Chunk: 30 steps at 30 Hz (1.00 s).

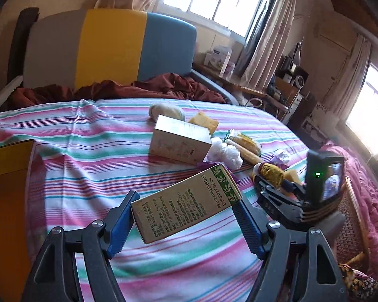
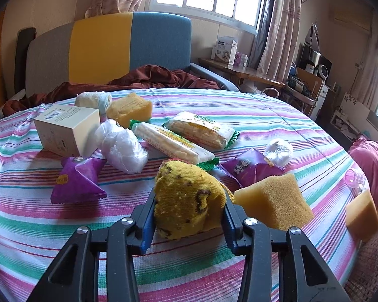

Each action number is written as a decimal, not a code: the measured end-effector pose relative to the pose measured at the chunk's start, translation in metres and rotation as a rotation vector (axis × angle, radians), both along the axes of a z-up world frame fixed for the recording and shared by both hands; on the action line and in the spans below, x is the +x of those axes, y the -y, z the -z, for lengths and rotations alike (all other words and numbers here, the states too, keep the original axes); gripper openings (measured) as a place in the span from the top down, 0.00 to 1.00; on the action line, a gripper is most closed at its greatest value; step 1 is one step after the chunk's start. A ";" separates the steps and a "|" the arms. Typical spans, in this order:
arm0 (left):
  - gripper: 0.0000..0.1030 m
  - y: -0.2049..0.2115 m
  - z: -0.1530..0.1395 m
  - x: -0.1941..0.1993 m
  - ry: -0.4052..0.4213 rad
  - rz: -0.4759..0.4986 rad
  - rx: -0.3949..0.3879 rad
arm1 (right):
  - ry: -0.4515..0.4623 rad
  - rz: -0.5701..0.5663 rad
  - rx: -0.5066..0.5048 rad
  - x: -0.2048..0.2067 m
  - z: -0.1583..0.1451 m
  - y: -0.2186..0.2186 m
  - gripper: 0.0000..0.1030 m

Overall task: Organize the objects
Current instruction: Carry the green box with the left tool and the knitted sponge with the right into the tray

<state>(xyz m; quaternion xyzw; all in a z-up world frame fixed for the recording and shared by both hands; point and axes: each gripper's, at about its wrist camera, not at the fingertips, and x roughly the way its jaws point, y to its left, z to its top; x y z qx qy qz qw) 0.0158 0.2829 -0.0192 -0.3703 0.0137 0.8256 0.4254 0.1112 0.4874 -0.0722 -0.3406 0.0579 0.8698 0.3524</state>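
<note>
Across the bed point(image 2: 63, 216), a sheet striped in pink, green and white is spread, and the objects are scattered over its middle and right side. Behind it, at the head end, a headboard point(image 2: 128, 45) in grey, yellow and blue panels is seen, with a rumpled maroon blanket point(image 2: 151, 75) lying at its foot.

Toward the head end on the left, a cream carton point(image 2: 68, 128) is set, with a crumpled clear plastic bag point(image 2: 121, 148) touching its right side. Two long wrapped wafer packs point(image 2: 174, 143) are laid side by side at the middle of the bed. A yellow sponge block point(image 2: 274, 203) is placed near the right edge, a second one point(image 2: 129, 109) lies behind the carton and a third point(image 2: 361, 214) at the right edge itself. Two purple snack packets point(image 2: 75, 178) are seen, one on the left and one right of centre.

A printed green-and-tan box point(image 1: 186, 201) is clamped end to end between the wide-set blue pads of the left hand-held gripper point(image 1: 186, 216) and is held tilted, clear of the sheet, over the near part of the bed.

A rolled yellow patterned sock point(image 2: 186, 198) is pinched between the pads of the right hand-held gripper point(image 2: 189, 216), at the sheet, just left of the nearest sponge.
</note>
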 end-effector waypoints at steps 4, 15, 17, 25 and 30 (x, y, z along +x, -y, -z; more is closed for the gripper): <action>0.26 0.026 -0.010 0.002 -0.009 -0.037 0.016 | -0.005 -0.005 0.013 0.000 -0.001 0.002 0.58; 0.26 0.117 -0.019 -0.014 -0.029 -0.218 0.008 | -0.017 -0.032 0.059 0.003 -0.006 0.014 0.59; 0.26 0.132 -0.016 -0.018 -0.022 -0.248 0.006 | -0.021 -0.034 0.055 0.004 -0.007 0.015 0.59; 0.26 0.184 -0.001 -0.029 0.005 -0.356 -0.022 | -0.017 -0.094 0.048 0.008 -0.010 0.031 0.60; 0.26 0.213 0.008 -0.036 0.013 -0.421 -0.053 | -0.012 -0.132 0.006 0.010 -0.007 0.045 0.60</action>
